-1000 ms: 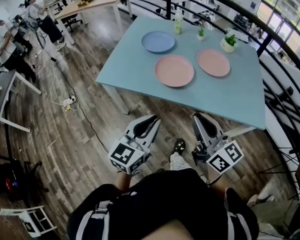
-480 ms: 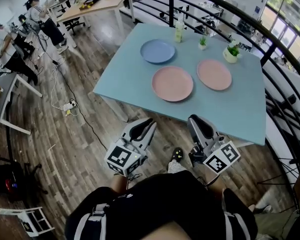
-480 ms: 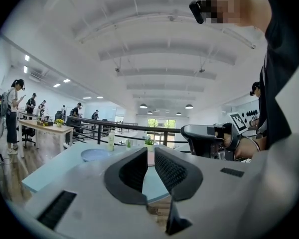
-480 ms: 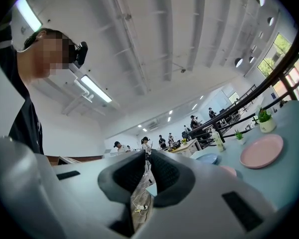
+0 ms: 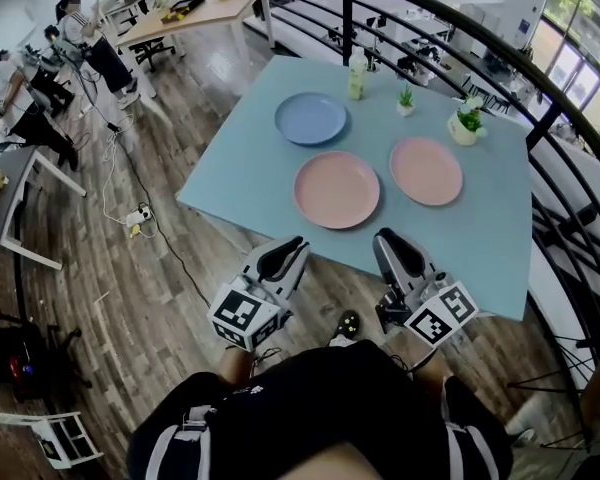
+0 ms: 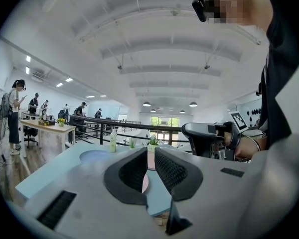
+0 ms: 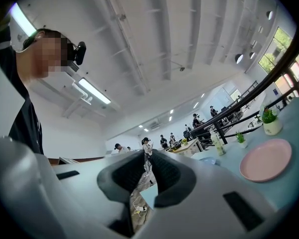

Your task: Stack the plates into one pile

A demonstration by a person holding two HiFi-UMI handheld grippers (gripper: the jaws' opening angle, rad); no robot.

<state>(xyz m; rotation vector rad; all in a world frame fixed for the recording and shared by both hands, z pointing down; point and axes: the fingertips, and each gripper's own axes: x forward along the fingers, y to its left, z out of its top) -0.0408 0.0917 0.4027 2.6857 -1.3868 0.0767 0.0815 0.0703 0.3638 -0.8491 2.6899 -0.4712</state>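
Jaws of left gripper (image 5: pixel 292 248) together, empty. Jaws of right gripper (image 5: pixel 388 243) all but together, nothing between them. Both are held just short of the worktop (image 5: pixel 242 173) near edge, over the floor (image 5: pixel 130 298). The plates are unstacked, flat on the worktop and apart: near pink plate (image 5: pixel 337 190) in the middle, right pink plate (image 5: pixel 426 171) slightly farther, blue plate (image 5: pixel 310 118) farther left. Bottle (image 5: pixel 356 76) and two plants (image 5: pixel 467 120) stand near the far edge.

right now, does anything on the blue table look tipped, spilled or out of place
Nothing stands out. The blue plate, the middle pink plate and the right pink plate lie flat and apart on the table; the bottle, the small potted plant and the larger potted plant stand upright.
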